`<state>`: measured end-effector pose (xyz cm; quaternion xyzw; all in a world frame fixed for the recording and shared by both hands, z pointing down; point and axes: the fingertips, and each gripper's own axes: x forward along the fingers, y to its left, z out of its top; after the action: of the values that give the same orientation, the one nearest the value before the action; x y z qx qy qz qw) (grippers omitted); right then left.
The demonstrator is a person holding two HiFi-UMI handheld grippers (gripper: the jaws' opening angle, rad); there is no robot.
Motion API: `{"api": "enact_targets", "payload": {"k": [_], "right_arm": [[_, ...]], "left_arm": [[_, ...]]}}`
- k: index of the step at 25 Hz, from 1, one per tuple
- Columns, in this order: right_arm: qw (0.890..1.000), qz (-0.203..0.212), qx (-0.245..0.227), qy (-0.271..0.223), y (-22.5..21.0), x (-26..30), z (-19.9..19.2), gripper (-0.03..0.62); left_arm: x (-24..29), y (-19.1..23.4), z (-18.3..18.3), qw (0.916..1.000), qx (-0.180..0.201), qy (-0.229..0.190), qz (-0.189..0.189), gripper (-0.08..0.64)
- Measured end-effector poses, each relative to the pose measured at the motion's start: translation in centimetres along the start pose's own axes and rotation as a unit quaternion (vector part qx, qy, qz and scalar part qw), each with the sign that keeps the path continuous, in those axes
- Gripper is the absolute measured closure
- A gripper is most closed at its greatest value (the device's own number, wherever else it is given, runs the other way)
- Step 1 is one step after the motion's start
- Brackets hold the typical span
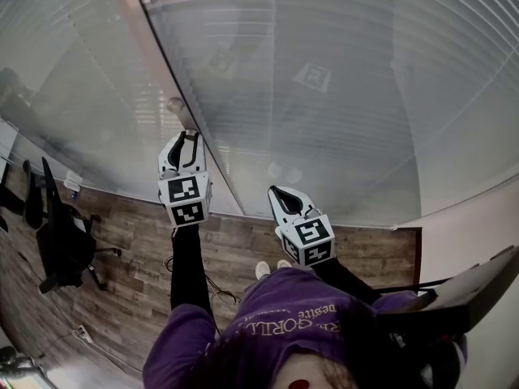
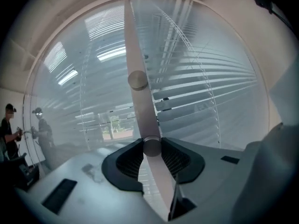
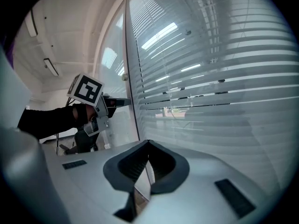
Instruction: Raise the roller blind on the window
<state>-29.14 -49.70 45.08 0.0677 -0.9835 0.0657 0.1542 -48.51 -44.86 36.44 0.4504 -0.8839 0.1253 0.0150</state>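
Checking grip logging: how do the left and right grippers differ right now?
The left gripper is closed on a round knob on the window post. The right gripper is shut with nothing between its jaws. In the head view the left gripper sits higher, at the post, and the right gripper lower, away from it. Both point toward the slatted blind.

You stand in what looks like an office: tall glass partition walls (image 1: pixel 324 96) with slatted blinds (image 3: pixel 224 78) behind the panes, a wood-plank floor (image 1: pixel 138 250), a black swivel chair (image 1: pixel 63 245), long ceiling lights (image 3: pixel 49 66), and a loose cable (image 1: pixel 212 286) on the boards.
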Motion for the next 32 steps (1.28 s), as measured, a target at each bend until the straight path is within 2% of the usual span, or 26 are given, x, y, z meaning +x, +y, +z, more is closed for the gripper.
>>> {"api": "enact_targets", "payload": {"k": [4,9,12,18,24,29,32], "right_arm": [[1.0,-0.001,-0.001,0.0,0.1,0.0,0.2,0.597],[1.0,-0.002,-0.003,0.001,0.1,0.0,0.0,0.597],[1.0,-0.002,-0.004,0.0,0.2,0.0,0.1,0.597],[1.0,-0.006,-0.007,0.0,0.1,0.2,0.2,0.597],[1.0,-0.005,-0.01,-0.001,0.1,0.2,0.3,0.597],[1.0,-0.003,-0.012,-0.002,0.1,0.3,0.3,0.598],[1.0,-0.005,-0.005,-0.003,-0.1,0.2,0.3,0.597]], "left_arm": [[0.0,-0.1,-0.1,0.9979,0.063,0.012,0.01,0.437],[0.2,-0.3,-0.6,0.9912,0.129,0.023,0.02,0.437],[0.2,-0.5,-0.6,0.9823,0.183,0.029,0.031,0.437],[0.2,-0.7,-0.5,0.9631,0.264,0.028,0.044,0.437],[0.1,-1.0,-0.4,0.954,0.295,0.025,0.046,0.437],[0.0,-1.1,-0.5,0.9382,0.341,0.025,0.051,0.437],[0.0,-1.1,-0.5,0.9407,0.333,0.02,0.059,0.437]]}}
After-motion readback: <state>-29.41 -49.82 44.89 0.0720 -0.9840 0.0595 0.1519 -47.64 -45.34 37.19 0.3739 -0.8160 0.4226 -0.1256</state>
